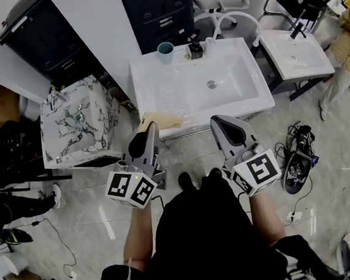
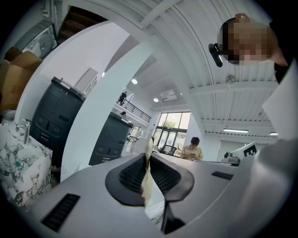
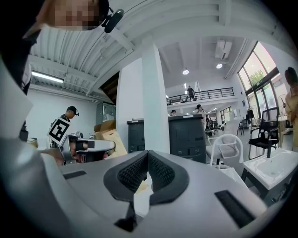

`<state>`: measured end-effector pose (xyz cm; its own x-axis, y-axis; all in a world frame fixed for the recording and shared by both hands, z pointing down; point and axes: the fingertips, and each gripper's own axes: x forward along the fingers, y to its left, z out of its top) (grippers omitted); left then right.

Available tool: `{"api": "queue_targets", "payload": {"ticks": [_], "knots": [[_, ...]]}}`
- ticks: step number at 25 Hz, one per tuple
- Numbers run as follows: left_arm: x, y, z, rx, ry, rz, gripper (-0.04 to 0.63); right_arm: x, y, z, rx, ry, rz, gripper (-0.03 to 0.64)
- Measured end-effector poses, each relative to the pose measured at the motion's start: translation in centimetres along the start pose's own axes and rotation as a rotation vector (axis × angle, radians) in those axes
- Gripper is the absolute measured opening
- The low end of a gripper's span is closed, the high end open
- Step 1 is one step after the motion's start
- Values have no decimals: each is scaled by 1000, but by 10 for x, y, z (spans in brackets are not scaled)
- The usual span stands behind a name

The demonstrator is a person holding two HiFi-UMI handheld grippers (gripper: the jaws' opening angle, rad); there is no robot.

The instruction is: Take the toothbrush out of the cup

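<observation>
Left gripper (image 1: 151, 126), near, is clamped on a thin beige sheet (image 1: 164, 120). Right gripper (image 1: 218, 121) is closed and empty, likely kept free for the grab. Cup (image 1: 165, 51) sits far-left on sink (image 1: 251, 98) rim; toothbrush too small to see.

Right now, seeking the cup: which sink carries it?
The large middle sink: the teal cup stands on its back ledge; the marbled sink and small sink lack one.

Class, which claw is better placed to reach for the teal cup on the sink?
Probably right: the right claw is empty, jaws together; the left claw, though nearer the cup, pinches a beige cloth.
</observation>
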<state>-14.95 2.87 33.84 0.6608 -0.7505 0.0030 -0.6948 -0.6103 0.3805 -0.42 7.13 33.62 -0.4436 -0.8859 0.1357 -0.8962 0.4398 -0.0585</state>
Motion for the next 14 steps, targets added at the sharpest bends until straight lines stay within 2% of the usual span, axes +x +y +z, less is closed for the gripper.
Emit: {"api": "queue_targets", "payload": {"ticks": [14], "knots": [[1, -3, -1, -2, -1, -22, 40, -4, -1, 0, -11, 6, -10, 31]]}}
